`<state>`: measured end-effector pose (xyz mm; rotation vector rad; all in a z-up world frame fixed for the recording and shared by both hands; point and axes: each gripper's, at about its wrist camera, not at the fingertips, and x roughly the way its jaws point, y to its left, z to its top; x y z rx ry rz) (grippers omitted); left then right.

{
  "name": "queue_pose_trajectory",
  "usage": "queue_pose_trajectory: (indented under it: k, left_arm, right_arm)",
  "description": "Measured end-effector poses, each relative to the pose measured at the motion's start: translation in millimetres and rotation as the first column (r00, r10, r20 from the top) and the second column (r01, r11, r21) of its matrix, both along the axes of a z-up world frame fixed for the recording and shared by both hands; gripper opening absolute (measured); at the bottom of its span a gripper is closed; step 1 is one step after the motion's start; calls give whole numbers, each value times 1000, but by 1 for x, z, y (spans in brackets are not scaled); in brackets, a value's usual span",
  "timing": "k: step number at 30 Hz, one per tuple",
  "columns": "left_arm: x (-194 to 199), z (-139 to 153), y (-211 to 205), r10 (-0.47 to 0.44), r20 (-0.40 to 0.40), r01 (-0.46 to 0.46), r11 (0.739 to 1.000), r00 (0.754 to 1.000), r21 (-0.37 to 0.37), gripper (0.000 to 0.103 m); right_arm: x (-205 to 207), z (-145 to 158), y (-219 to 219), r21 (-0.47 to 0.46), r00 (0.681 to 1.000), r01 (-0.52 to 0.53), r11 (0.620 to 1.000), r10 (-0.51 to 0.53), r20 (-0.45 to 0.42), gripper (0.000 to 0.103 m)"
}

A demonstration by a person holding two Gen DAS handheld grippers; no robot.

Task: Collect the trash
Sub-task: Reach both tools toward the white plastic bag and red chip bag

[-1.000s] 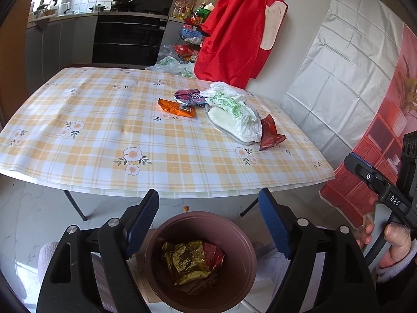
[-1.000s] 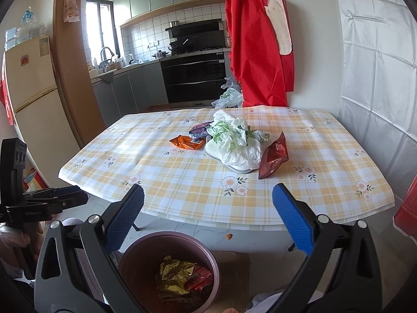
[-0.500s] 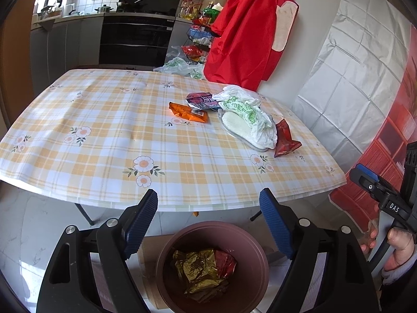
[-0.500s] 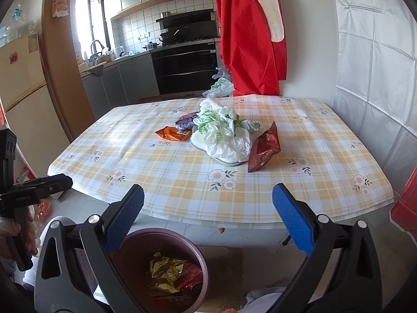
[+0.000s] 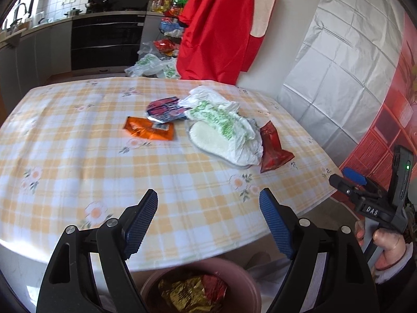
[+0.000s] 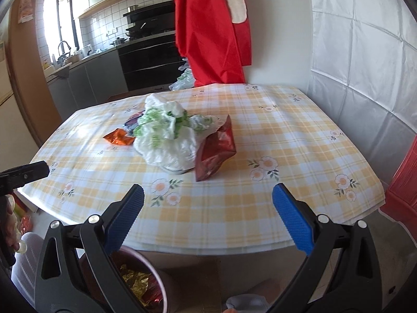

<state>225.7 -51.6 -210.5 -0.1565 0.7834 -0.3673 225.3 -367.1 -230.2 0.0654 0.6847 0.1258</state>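
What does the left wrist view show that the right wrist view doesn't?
Only the left wrist view shows the white oval dish under the plastic bag, the pink wrapper in full, and the right gripper at its edge. Only the right wrist view shows the window and the sink tap. Both show the checked table, orange wrapper, red packet and the bin holding foil wrappers.

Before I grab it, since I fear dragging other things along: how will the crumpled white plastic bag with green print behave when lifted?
The crumpled white plastic bag with green print looks thin and creased, so probably floppy and light. It drapes over a shallow white dish, which might shift. The dark red foil packet leans against it and may topple.
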Motion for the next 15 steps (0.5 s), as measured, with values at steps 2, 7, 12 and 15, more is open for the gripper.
queue_pose_trajectory:
  k: [2, 7, 12, 15]
  left_arm:
    - [22, -3, -15, -22, -7, 22, 1000, 1000, -10, 78]
    - [84, -15, -60, -84, -36, 82, 996, 996, -42, 78]
    - [134, -39, -86, -79, -92, 75, 996, 993, -41, 78]
    - [155, -54, -92, -58, -128, 53, 998, 990, -45, 78]
  right_arm:
    - [14, -6, -8, 4, 1000, 15, 1000, -15, -7, 97]
    - [44, -18, -23, 11, 999, 32, 999, -32, -30, 97]
    - [66, -29, -35, 32, 998, 42, 999, -41, -56, 97]
    - [76, -34, -38, 36, 997, 43, 998, -41, -63, 97]
